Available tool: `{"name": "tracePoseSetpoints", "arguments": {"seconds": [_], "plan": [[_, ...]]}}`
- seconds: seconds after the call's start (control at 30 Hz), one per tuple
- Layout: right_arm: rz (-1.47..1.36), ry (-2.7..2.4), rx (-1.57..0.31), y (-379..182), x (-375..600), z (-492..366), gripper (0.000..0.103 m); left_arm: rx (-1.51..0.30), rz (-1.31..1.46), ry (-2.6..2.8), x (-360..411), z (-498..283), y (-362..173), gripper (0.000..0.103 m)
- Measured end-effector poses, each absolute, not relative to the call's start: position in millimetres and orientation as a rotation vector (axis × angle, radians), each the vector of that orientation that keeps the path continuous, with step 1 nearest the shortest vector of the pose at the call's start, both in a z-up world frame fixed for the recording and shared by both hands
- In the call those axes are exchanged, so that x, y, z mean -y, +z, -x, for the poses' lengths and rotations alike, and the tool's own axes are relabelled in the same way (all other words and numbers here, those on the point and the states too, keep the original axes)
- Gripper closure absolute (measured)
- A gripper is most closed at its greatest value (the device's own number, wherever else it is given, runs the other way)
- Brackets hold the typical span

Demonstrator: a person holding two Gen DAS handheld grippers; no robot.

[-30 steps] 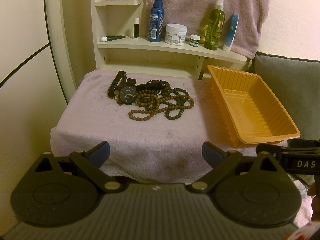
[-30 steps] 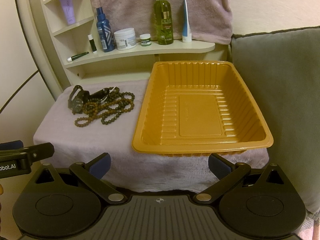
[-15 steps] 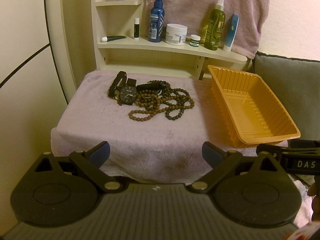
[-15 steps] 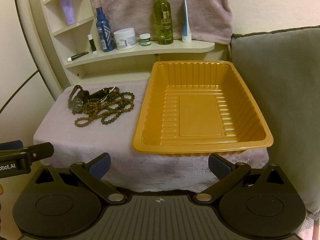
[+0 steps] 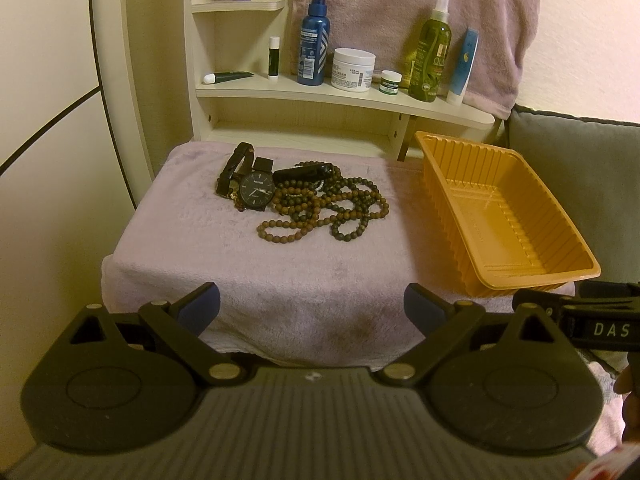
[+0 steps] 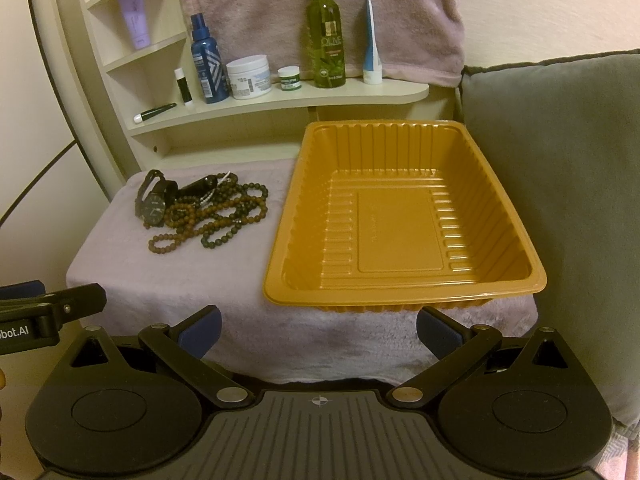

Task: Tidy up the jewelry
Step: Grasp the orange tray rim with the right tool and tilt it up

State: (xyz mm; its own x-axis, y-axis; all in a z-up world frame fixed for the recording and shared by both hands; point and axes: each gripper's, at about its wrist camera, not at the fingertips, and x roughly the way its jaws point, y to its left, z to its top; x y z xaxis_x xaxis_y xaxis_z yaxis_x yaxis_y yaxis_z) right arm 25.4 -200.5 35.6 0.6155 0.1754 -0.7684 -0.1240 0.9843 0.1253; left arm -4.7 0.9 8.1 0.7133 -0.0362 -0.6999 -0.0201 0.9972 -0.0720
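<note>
A pile of jewelry lies on the pink towel-covered table [image 5: 208,248]: a black wristwatch [image 5: 256,192], a black band [image 5: 306,172] and tangled brown bead necklaces [image 5: 328,212]. The pile also shows in the right wrist view: the watch [image 6: 154,202] and the beads [image 6: 216,216]. An empty orange plastic tray [image 5: 560,216] [image 6: 500,204] stands to the right of the pile. My left gripper [image 5: 312,308] is open and empty, in front of the table's near edge. My right gripper [image 6: 318,326] is open and empty, in front of the tray.
A cream shelf [image 5: 344,94] behind the table holds a blue bottle [image 5: 314,40], a white jar [image 5: 354,70], a green spray bottle [image 5: 430,64] and small tubes. A pink towel [image 5: 400,0] hangs behind. A grey cushion [image 6: 560,200] stands right of the tray.
</note>
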Motion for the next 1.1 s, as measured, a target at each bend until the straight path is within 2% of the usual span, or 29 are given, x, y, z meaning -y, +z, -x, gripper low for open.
{"name": "tracePoseSetpoints", "arguments": {"seconds": [0.17, 0.5, 0.73, 0.83, 0.9, 1.1], "plan": [[-0.073, 0.149, -0.868, 37.0, 208.2, -24.7, 0.000, -0.760, 0.099, -0.016, -5.3, 3.7, 13.3, 0.005], [-0.086, -0.027, -0.699, 51.0, 263.6, -26.6, 0.000, -0.714, 0.150, -0.021, -15.2, -10.9, 17.3, 0.005], [-0.059, -0.089, -0.654, 33.0, 305.9, -39.4, 0.001, -0.713, 0.185, -0.028, -19.8, -24.1, 15.8, 0.005], [-0.075, -0.079, -0.675, 18.3, 322.3, -47.3, 0.022, -0.712, 0.174, -0.033, -17.9, -26.3, 14.1, 0.005], [-0.090, -0.072, -0.693, 8.2, 329.9, -54.7, 0.025, -0.716, 0.168, -0.041, -15.5, -27.7, 12.6, 0.005], [-0.132, -0.047, -0.719, -11.8, 342.9, -71.3, 0.047, -0.715, 0.156, -0.066, -8.1, -36.9, 8.5, 0.005]]}}
